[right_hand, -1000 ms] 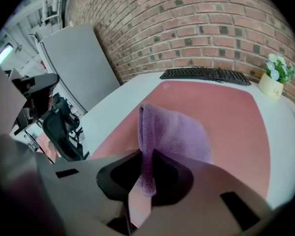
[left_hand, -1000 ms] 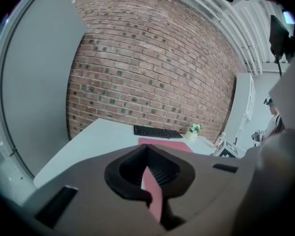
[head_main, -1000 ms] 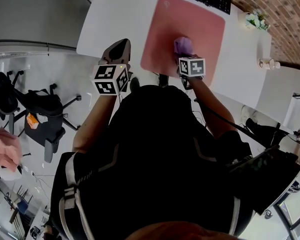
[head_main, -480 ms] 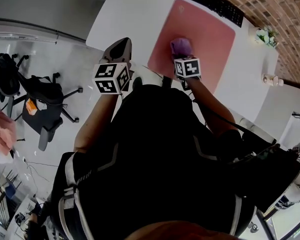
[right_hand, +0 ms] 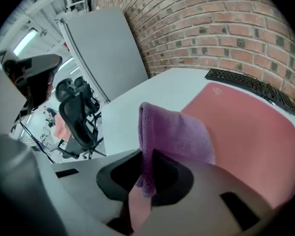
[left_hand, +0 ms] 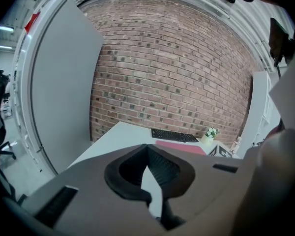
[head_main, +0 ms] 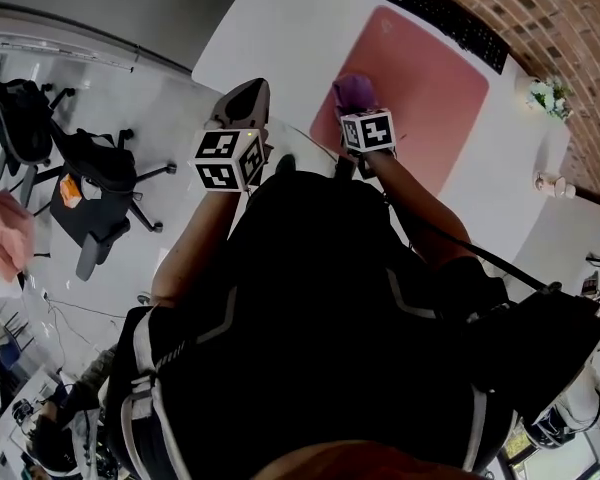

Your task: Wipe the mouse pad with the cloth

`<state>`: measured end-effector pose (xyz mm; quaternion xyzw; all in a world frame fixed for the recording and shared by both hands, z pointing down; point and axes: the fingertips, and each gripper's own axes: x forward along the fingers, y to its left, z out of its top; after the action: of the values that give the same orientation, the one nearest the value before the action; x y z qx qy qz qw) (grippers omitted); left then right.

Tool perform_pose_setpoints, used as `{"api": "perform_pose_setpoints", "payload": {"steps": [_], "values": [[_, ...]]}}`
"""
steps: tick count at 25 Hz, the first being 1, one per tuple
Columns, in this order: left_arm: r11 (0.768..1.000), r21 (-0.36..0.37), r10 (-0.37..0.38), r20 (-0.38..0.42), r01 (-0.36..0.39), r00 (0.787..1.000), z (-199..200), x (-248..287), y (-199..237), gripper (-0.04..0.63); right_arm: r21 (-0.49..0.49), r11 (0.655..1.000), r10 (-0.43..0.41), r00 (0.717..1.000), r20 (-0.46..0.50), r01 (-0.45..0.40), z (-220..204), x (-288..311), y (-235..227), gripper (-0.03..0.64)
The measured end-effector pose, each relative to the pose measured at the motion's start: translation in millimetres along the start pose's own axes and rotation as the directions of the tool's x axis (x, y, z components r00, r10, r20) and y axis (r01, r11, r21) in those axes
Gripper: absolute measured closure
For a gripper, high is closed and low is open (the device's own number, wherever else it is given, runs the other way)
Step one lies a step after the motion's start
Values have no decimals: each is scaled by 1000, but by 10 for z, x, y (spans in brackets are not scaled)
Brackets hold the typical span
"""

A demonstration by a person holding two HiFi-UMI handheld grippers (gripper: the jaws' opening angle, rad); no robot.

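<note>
The pink mouse pad (head_main: pixel 430 83) lies on the white desk (head_main: pixel 280 28). A purple cloth (head_main: pixel 354 92) rests on the pad's near left part, with my right gripper (head_main: pixel 361 111) shut on it. In the right gripper view the cloth (right_hand: pixel 179 134) stands folded between the jaws of that gripper (right_hand: pixel 146 156) and drapes forward over the pad (right_hand: pixel 246 132). My left gripper (head_main: pixel 244 96) hovers off the desk's near left edge, apart from the pad. Its view shows the left gripper (left_hand: pixel 147 147) shut with nothing in it, and the pad (left_hand: pixel 181 147) lies far ahead.
A black keyboard (head_main: pixel 442 18) lies beyond the pad, and a small potted plant (head_main: pixel 546 96) stands at the desk's right. Office chairs (head_main: pixel 100 183) stand on the floor to the left. A brick wall (left_hand: pixel 172 77) rises behind the desk.
My right gripper has dragged the cloth leftward across the pad toward its near left corner. The left gripper has held its place.
</note>
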<state>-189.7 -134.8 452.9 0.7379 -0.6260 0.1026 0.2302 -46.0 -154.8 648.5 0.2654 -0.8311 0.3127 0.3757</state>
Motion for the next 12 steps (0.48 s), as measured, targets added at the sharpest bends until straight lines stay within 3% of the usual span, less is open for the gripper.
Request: {"api": "perform_pose_setpoints", "payload": {"steps": [7, 12], "values": [[999, -20, 29, 17, -29, 999, 39, -90, 89, 594, -25, 994, 111, 993, 34, -111, 249, 141, 329, 563], [999, -17, -28, 7, 28, 1000, 30, -3, 27, 594, 7, 992, 124, 980, 154, -127, 550, -121, 365, 563]]}}
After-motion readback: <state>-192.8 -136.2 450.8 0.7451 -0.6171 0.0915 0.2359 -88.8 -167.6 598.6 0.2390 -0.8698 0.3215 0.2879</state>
